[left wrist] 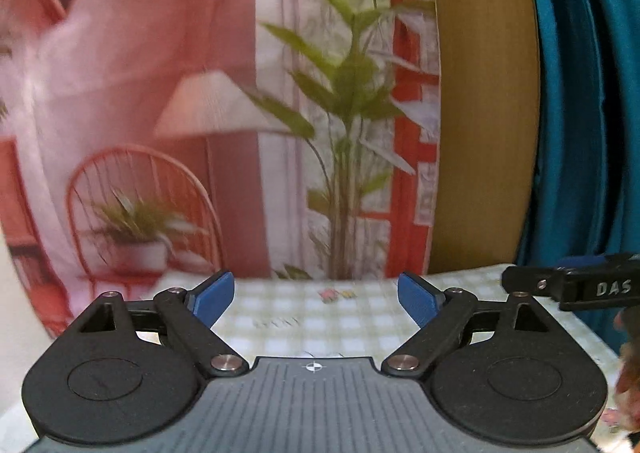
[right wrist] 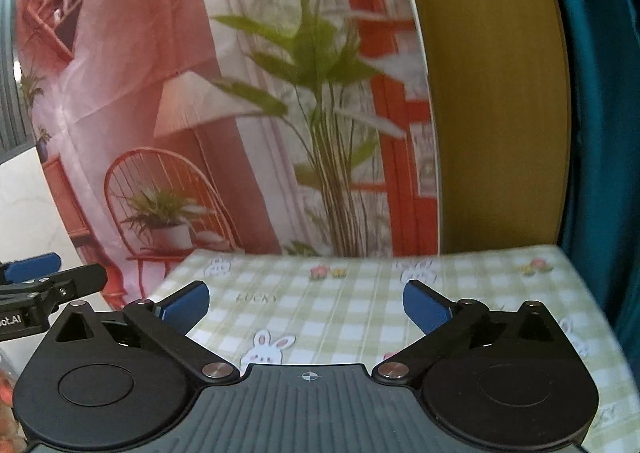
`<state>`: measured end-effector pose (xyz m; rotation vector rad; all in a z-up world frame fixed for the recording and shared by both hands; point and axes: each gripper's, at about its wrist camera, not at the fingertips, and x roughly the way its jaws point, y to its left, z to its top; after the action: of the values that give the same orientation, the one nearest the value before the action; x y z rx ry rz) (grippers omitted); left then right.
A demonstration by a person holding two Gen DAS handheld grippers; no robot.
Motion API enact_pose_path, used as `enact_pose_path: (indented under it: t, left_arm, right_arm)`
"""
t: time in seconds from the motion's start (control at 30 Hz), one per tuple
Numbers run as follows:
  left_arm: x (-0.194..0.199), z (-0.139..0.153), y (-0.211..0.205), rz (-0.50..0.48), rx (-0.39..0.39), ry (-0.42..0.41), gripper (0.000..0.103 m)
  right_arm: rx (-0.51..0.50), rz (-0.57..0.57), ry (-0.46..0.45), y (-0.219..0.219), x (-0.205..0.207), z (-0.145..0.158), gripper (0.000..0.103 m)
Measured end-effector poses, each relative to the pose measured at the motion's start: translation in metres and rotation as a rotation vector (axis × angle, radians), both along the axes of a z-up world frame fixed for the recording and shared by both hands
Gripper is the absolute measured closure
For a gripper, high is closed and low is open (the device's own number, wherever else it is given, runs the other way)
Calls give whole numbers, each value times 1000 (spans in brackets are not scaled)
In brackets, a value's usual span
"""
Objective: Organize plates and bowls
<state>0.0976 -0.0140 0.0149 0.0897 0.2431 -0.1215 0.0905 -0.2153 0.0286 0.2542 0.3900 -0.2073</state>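
Both grippers stood raised over the checked tablecloth (right wrist: 360, 313), pointing toward the printed backdrop (right wrist: 168, 101) behind it. The left gripper (left wrist: 316, 299) had its blue pads spread wide, with nothing between them. The right gripper (right wrist: 306, 303) was likewise wide apart and empty.

No plate or bowl showed in either view. Where they lay could not be told; the stretch of cloth ahead of both grippers carried no crockery. Judged from that, with both grippers empty and lifted, a placement seemed finished or a fresh reach not yet begun. How much of the sorting remained could not be read from these views.

Writing: the cloth bore the word "LUCKY" (right wrist: 256, 297) left of its middle, near a printed rabbit (right wrist: 269, 347). A second line of letters on the cloth in the left view was too blurred to read. In the left wrist view, the right gripper's body at the cloth's right edge showed "DAS" (left wrist: 614, 288). In the right wrist view, the left gripper's body beyond the cloth's left edge showed a cut-off label ending "ot.AI" (right wrist: 10, 320).

Backdrop: painted plant (right wrist: 320, 93), red chair, lamp. Wooden panel (right wrist: 492, 93) to the backdrop's right.
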Motion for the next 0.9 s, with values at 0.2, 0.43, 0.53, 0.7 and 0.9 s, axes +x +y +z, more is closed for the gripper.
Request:
enact_pose_path:
  t: [0.2,0.43,0.53,0.7,0.9]
  left_arm:
    - [-14,18,3,17,-30,-31,11]
    - [-28,30,8,16,-48,-45,11]
    - [-30,34,8,17,-49,-51,11]
    - [-33,36,10,22,-64,-58,11]
    - [-31,35,11,25,-99,-46,11]
  right_arm:
    - [-26,23,-51,13,-14,27,0]
    - [-56,32,-85,23,-25,47,0]
    - [-63,32,-93,25,-28,52,0]
    - [-81,25,-101,28,-32,56,0]
    - [-92,20,-101,30,-34,58,0]
